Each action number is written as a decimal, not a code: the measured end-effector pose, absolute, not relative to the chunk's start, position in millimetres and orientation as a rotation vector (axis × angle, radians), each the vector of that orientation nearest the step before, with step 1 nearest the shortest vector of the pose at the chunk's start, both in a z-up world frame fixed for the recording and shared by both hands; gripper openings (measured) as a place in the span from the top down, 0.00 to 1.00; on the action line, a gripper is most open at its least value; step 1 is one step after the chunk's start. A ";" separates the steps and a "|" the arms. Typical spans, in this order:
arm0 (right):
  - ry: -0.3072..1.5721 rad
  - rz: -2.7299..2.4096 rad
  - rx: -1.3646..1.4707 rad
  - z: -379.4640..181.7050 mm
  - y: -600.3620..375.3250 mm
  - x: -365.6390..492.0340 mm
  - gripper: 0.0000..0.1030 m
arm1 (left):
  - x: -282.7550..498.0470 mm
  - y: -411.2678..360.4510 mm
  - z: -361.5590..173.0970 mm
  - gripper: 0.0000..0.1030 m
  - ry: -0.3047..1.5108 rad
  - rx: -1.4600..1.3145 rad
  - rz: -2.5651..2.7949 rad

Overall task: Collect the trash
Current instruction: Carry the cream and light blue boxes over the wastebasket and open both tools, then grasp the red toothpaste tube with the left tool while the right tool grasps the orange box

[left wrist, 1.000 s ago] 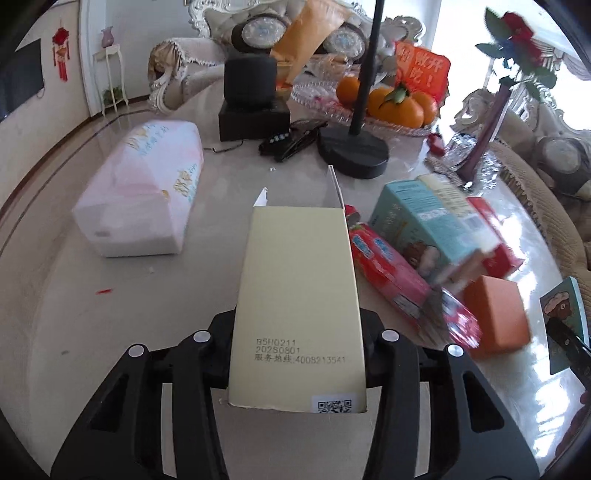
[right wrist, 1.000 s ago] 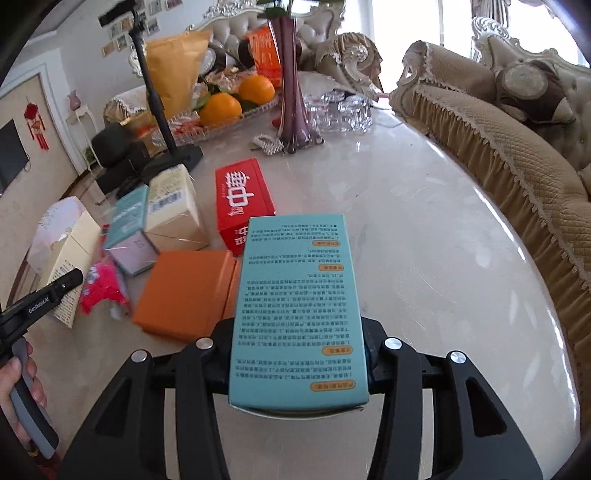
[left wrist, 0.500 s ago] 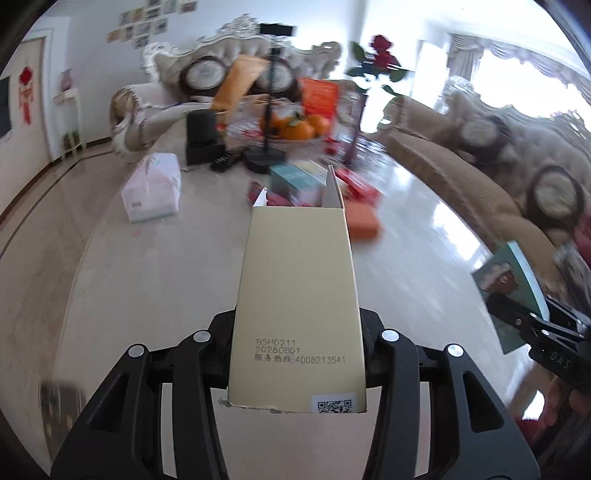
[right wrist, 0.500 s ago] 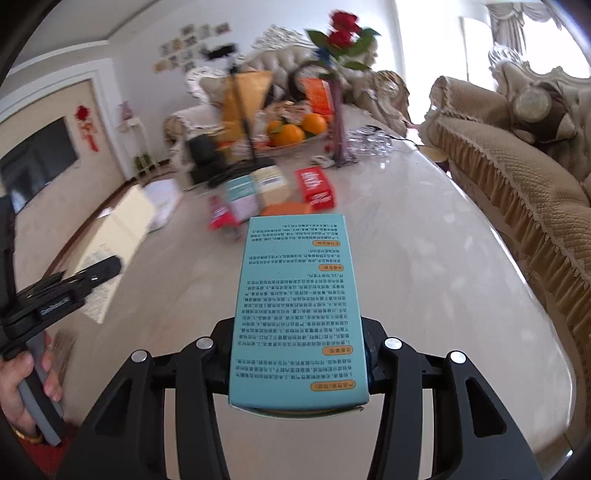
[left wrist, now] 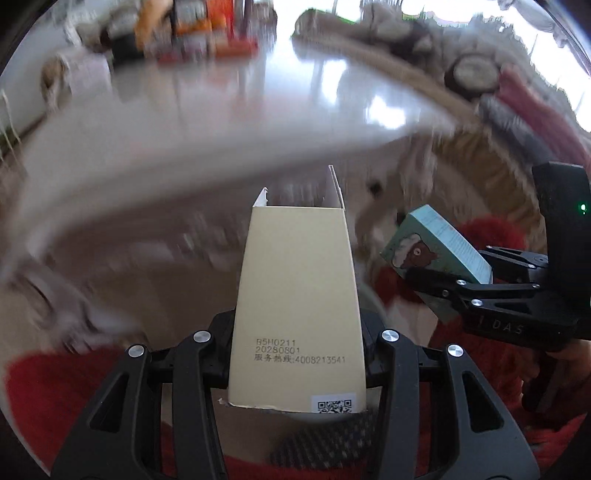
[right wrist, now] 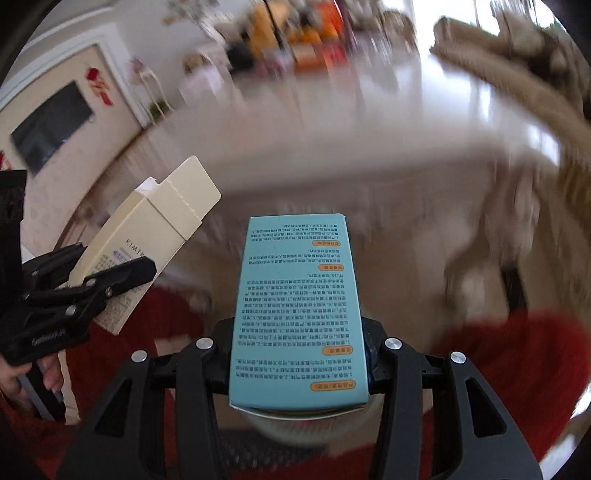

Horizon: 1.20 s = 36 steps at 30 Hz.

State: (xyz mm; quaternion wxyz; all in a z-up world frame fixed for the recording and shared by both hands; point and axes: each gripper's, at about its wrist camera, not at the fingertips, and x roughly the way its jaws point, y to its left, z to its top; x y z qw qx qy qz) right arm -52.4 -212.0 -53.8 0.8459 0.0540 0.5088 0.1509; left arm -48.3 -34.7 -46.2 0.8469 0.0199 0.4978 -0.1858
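My left gripper (left wrist: 297, 363) is shut on a cream carton (left wrist: 297, 295) with an open torn top, held off the table. It also shows at the left of the right wrist view (right wrist: 147, 236). My right gripper (right wrist: 299, 365) is shut on a teal box (right wrist: 297, 310) printed with text. That box, with a bear picture, shows at the right of the left wrist view (left wrist: 436, 247). Both boxes are held low, in front of the table edge. A pale round rim (right wrist: 295, 421) shows just under the teal box.
The marble table (left wrist: 221, 122) lies ahead, blurred by motion, with the remaining boxes and fruit tray (left wrist: 207, 33) at its far end. A beige sofa (right wrist: 517, 66) runs along the right. Red clothing (right wrist: 517, 369) fills the lower part of both views.
Both grippers have pulled back and down away from the table, still holding their boxes. The table items now lie far off and the views are motion blurred.
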 end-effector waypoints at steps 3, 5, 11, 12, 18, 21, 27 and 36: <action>1.146 0.292 0.112 -85.0 -210.4 -49.3 0.56 | -44.7 -42.0 -85.0 0.55 1.147 0.056 -0.397; 1.173 0.291 0.102 -97.2 -207.7 -42.8 0.56 | -42.1 -46.6 -105.7 0.55 1.210 0.058 -0.411; 1.199 0.269 0.043 -112.9 -199.0 -43.6 0.52 | -43.1 -54.1 -137.8 0.36 1.325 0.030 -0.440; 1.199 0.259 0.039 -114.6 -201.0 -47.1 0.44 | -41.1 -52.4 -136.4 0.28 1.319 0.031 -0.432; 1.181 0.243 0.056 -110.4 -213.8 -57.1 0.35 | -40.4 -42.5 -116.8 0.23 1.248 0.029 -0.379; 1.143 0.254 0.058 -97.0 -215.0 -55.5 0.35 | -39.1 -36.7 -92.6 0.23 1.191 0.020 -0.370; 1.018 0.310 0.123 -47.5 -221.5 -39.1 0.35 | -17.3 -14.6 -20.4 0.23 1.037 -0.027 -0.341; 0.806 0.279 0.034 26.3 -212.5 42.2 0.30 | 118.4 28.5 52.6 0.23 0.895 -0.158 -0.155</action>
